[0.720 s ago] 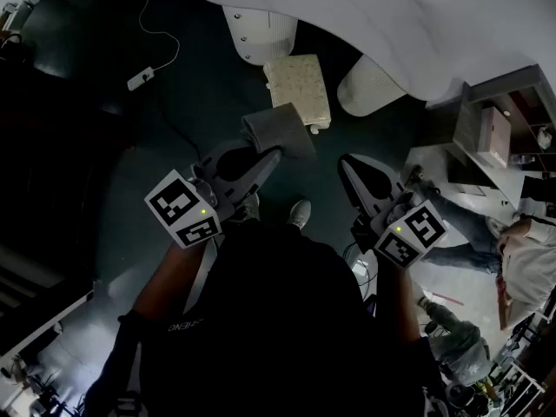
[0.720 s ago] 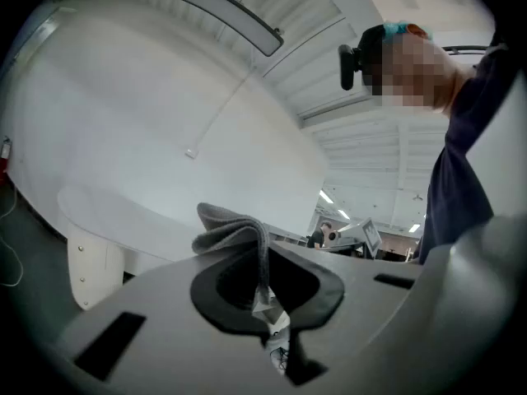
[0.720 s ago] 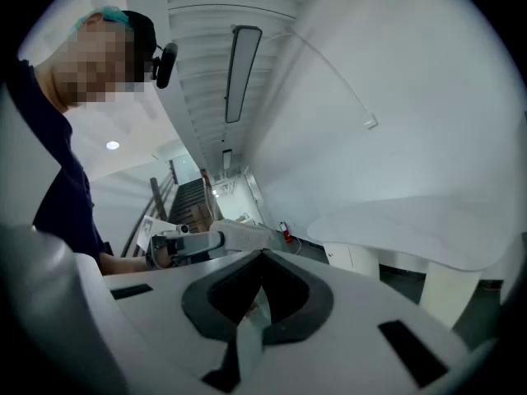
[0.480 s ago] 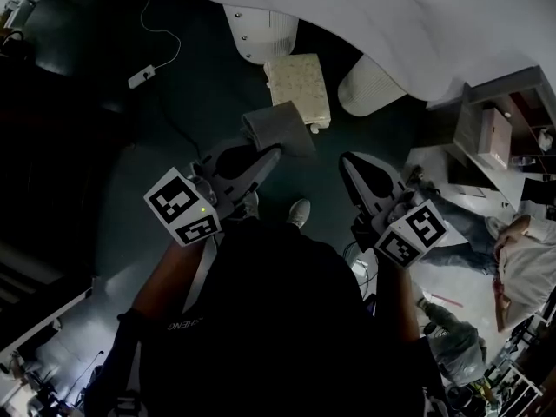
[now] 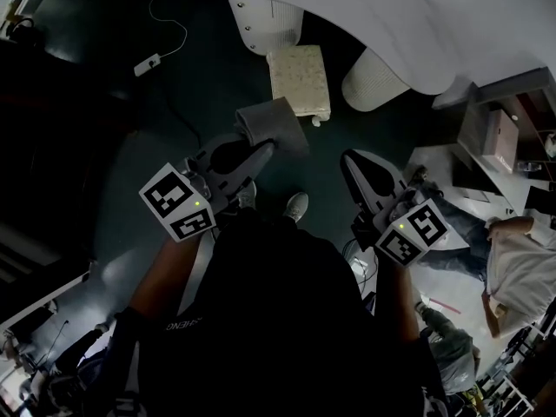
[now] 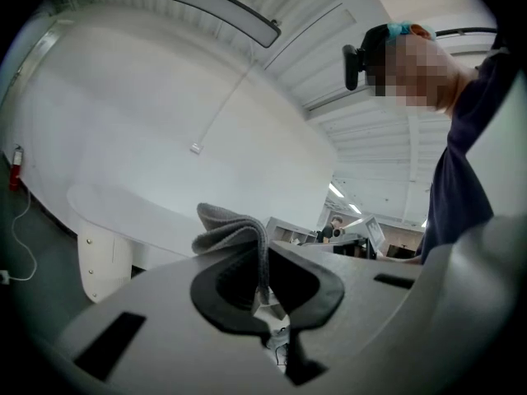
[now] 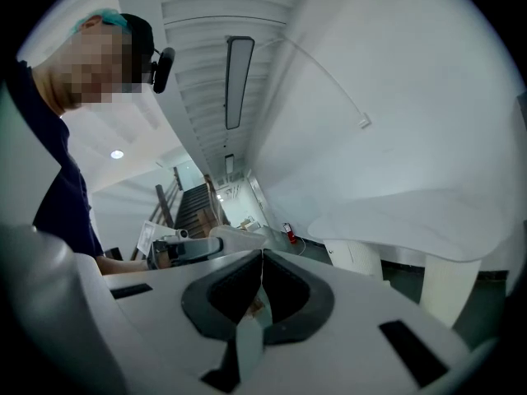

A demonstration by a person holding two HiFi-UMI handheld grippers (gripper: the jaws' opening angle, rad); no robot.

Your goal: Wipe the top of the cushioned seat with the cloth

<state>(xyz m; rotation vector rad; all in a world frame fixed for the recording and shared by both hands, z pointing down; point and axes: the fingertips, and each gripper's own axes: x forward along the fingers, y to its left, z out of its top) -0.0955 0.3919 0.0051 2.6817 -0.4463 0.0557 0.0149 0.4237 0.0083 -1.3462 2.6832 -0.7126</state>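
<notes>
- Head view: a folded grey cloth [image 5: 273, 126] is held pinched at the tips of the left gripper [image 5: 259, 152], just above centre frame.
- The cushioned seat [image 5: 298, 78] – a cream square pad – is seen low on the dark floor [image 5: 200, 85] at upper centre. The cloth's upper corner lies just beside the seat's lower left edge in the picture; no contact can be made out.
- The seat is hemmed in at its upper left and its right by two white pedestals [image 5: 268, 23] [image 5: 375, 80], and the curved edge of a white tabletop [image 5: 417, 16] passes close above it. Open floor is left along the seat's left and lower sides.
- A power strip [image 5: 146, 63] with its thin cable lies at upper left, well apart from the seat.
- The right gripper [image 5: 349, 160] is held right of centre, its jaws brought together on nothing, well apart from the cloth and seat. Furniture and a seated person [image 5: 514, 269] crowd the right edge.
- Left gripper view: the jaws are seen clamped on the cloth [image 6: 233, 230], which bunches up above the left gripper [image 6: 264, 255] – one fold hangs down between the jaws. Behind it are a pedestal [image 6: 103, 252] at lower left and the tabletop's rim.
- Right gripper view: the tips of the right gripper [image 7: 262, 254] are seen touching, with nothing held between them. The tabletop's edge [image 7: 412, 216] and a pedestal lie to the right.
</notes>
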